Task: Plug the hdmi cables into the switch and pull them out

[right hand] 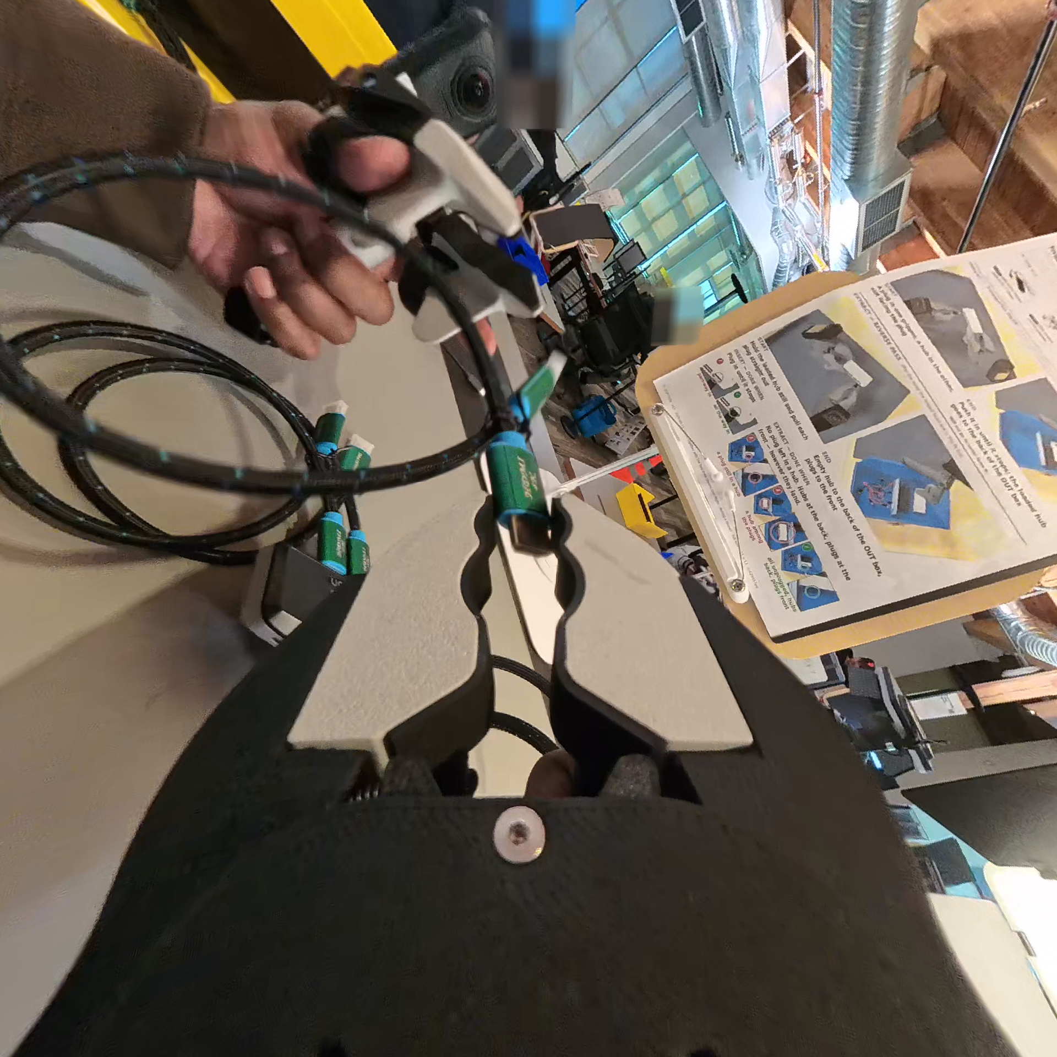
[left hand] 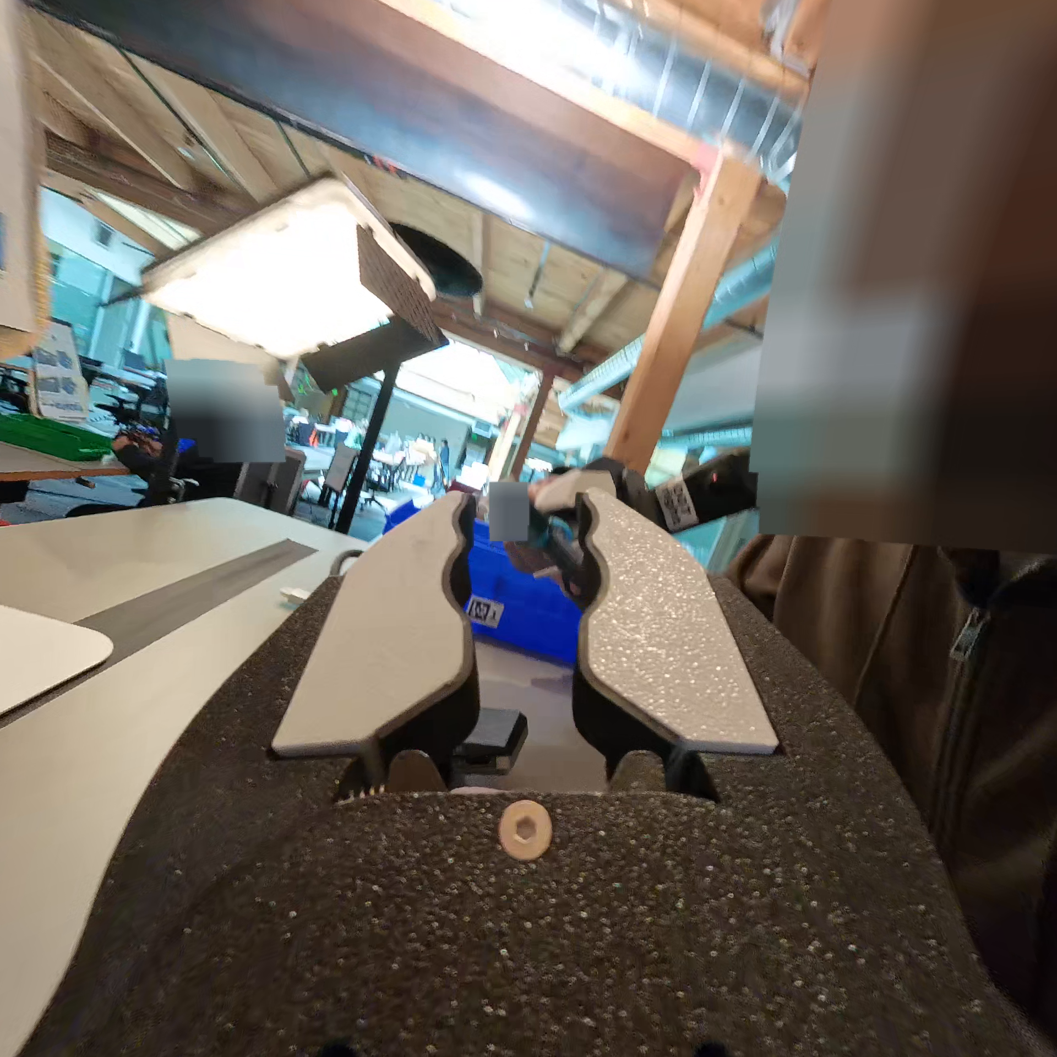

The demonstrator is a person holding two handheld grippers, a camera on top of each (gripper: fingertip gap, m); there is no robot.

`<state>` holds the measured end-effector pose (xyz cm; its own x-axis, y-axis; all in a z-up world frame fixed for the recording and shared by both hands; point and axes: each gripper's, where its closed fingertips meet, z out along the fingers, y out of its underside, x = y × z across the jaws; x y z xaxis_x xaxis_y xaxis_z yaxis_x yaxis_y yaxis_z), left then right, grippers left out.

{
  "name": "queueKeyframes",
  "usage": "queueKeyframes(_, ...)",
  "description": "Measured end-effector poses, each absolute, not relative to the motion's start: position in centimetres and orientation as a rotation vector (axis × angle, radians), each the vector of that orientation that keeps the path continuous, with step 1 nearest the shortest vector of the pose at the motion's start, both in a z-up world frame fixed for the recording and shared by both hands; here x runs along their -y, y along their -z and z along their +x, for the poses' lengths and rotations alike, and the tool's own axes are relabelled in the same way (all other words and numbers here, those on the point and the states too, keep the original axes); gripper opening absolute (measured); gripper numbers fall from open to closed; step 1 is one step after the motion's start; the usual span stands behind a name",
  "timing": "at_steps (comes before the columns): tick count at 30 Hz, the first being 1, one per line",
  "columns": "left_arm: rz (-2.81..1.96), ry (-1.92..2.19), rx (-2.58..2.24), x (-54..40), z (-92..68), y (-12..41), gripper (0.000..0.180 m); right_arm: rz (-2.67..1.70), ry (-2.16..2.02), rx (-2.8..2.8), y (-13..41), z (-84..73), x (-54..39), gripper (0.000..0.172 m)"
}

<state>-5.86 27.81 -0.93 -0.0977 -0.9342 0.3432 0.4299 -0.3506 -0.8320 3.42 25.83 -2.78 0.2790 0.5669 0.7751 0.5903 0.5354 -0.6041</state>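
Scalloped right fingers (right hand: 557,517) pinch glossy green plug (right hand: 515,486).

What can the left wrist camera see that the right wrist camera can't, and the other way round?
Left only: a blue bin beyond its fingertips and a bright light panel overhead; the left gripper is open with nothing in it.

Right only: the right gripper clamping a green plug at its fingertips, coiled black cables, more plugs in a black hub, a printed sheet, and the hand holding the left gripper.

Both: the pale table, the brown jacket, and each other's gripper.
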Motion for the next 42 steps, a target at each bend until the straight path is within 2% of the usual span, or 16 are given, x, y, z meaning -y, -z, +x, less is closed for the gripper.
queueKeyframes(3,-1.137,1.718,-0.611,-28.5,-6.3,0.5,0.033,-1.09,0.05,1.387,3.1,3.2,-25.7,0.015)
queueKeyframes(7,-1.504,1.591,-0.849,-27.9,-1.9,3.9,0.065,-1.031,0.101,1.433,3.7,2.7,-25.3,0.015)
queueKeyframes(10,-1.53,1.717,-0.798,-27.8,-1.3,4.0,0.065,-0.988,0.126,1.441,3.8,2.4,-25.1,0.015)
queueKeyframes(15,-1.544,1.86,-0.821,-26.9,-0.3,4.9,0.058,-0.902,0.218,1.476,4.2,2.1,-24.8,0.015)
queueKeyframes(16,-1.533,1.878,-0.832,-26.7,0.0,4.9,0.053,-0.892,0.235,1.492,4.6,2.0,-24.8,0.015)
queueKeyframes(19,-1.498,1.907,-0.835,-26.6,0.6,4.9,0.023,-0.865,0.26,1.512,5.3,1.7,-24.7,0.015)
queueKeyframes(27,-1.464,1.838,-0.898,-26.6,0.8,5.0,0.022,-0.86,0.388,1.462,5.7,1.4,-25.8,0.022)
queueKeyframes(42,-1.451,1.704,-0.715,-29.6,-5.5,4.8,0.021,-0.924,0.462,1.375,4.7,3.9,-27.9,0.015)
